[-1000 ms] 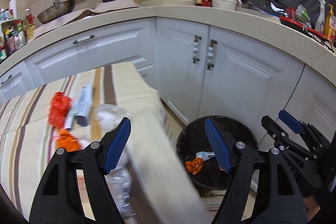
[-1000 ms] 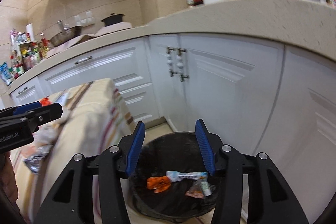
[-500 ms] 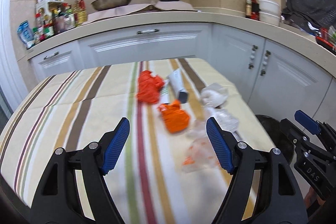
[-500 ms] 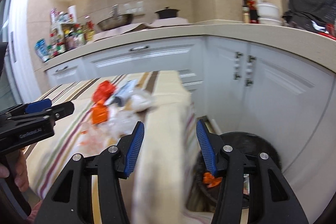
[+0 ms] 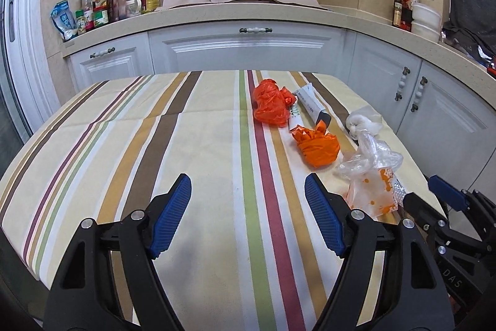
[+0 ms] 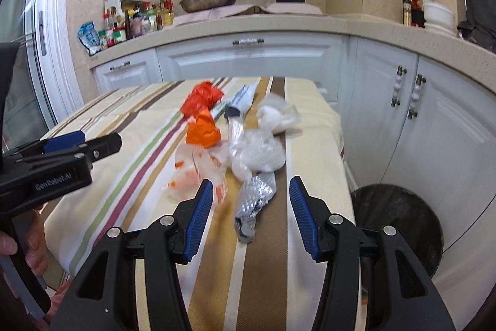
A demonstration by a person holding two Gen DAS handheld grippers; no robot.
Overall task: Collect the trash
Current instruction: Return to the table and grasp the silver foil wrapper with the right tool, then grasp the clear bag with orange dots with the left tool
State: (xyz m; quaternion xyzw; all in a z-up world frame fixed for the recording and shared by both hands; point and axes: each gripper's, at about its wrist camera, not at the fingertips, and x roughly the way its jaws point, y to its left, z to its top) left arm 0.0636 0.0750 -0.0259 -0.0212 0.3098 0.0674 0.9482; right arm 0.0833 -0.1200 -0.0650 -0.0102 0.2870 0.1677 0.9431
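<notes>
The left gripper (image 5: 248,219) is being held with jaws apart and empty above the striped tablecloth (image 5: 192,145). The right gripper (image 6: 251,214) is likewise being held spread and empty, a crumpled silver foil wrapper (image 6: 252,200) lying between its fingers. Trash is being seen clustered on the cloth's right side: a crumpled red-orange plastic bag (image 5: 271,106), a folded orange bag (image 5: 317,146), a white-and-grey carton (image 5: 310,106), clear plastic bags (image 5: 370,160). A black-lined round bin (image 6: 400,222) is standing just beside the table.
</notes>
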